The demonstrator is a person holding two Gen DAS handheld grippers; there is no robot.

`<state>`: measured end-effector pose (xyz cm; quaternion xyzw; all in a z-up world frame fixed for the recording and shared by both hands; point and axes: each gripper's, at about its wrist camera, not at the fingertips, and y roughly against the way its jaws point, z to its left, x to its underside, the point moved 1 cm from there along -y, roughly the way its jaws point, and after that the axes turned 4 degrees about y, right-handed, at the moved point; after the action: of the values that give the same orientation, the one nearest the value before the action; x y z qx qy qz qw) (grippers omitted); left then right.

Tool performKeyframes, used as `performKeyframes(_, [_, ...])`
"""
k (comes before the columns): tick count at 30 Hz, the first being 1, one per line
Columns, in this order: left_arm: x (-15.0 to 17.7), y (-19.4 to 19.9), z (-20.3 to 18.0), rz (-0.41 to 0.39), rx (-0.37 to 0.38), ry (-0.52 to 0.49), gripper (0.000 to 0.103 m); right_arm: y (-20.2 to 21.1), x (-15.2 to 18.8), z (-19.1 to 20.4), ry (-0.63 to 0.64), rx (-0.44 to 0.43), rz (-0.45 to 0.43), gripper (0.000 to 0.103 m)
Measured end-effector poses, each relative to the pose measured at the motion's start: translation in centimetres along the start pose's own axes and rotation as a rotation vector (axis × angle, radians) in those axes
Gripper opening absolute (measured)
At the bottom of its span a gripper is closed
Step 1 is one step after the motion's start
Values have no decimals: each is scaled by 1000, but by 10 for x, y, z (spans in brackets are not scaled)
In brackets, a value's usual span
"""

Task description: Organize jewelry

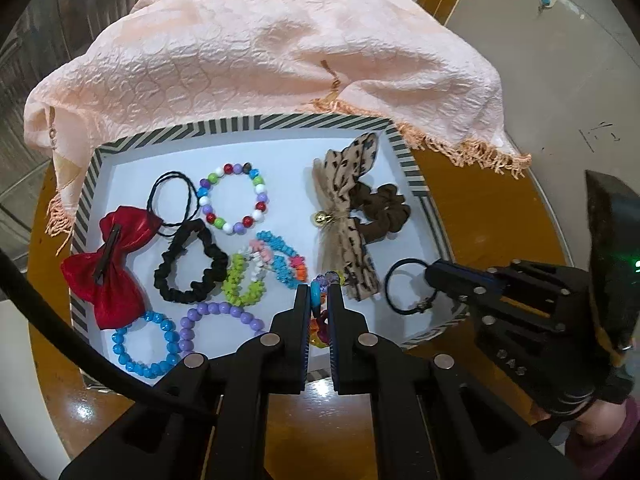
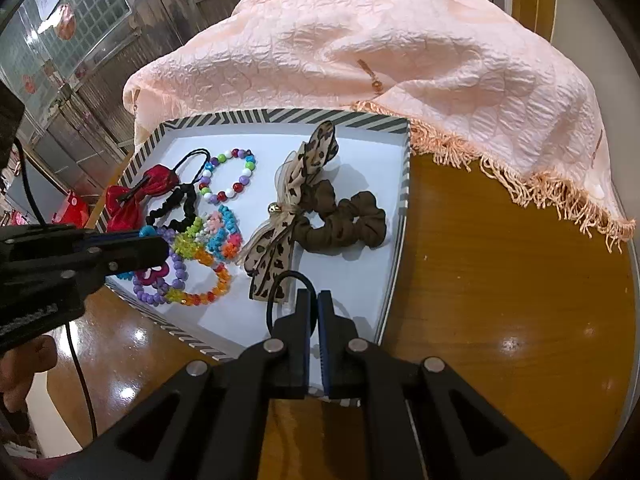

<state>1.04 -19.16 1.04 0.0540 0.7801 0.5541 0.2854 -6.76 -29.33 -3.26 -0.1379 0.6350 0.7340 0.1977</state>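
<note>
Peach cloth (image 1: 260, 48) lies beyond your claws, draped over far rim of striped tray (image 1: 248, 122). Leopard bow (image 2: 288, 208) and brown scrunchie (image 2: 348, 220) just ahead of your right claw (image 2: 314, 296), clamped on black hair tie (image 1: 404, 286). Your left claw (image 1: 319, 292) clamped on rainbow bead bracelet (image 2: 200, 280).

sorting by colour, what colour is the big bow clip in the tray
Red, with a dark clip; the bow shows best in the left wrist view.

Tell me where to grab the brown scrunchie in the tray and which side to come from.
Grip the brown scrunchie on its outer loop, the side away from the leopard bow, coming from above. It lies flat, and the bow overlaps its other side.
</note>
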Motion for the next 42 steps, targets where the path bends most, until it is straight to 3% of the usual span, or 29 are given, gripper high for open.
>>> performKeyframes(11, [1, -12, 4, 19, -19, 6, 0, -15, 3, 5, 19, 3, 45, 3])
performKeyframes(23, [7, -39, 30, 55, -92, 60, 0, -32, -3, 6, 81, 92, 70, 4])
performKeyframes(26, [9, -41, 29, 56, -95, 59, 0, -32, -3, 4, 75, 106, 65, 12])
performKeyframes(28, [9, -44, 29, 63, -106, 62, 0, -33, -4, 1, 62, 116, 69, 24])
performKeyframes(42, [29, -10, 34, -2, -143, 79, 5, 10, 0, 15, -17, 67, -31, 48])
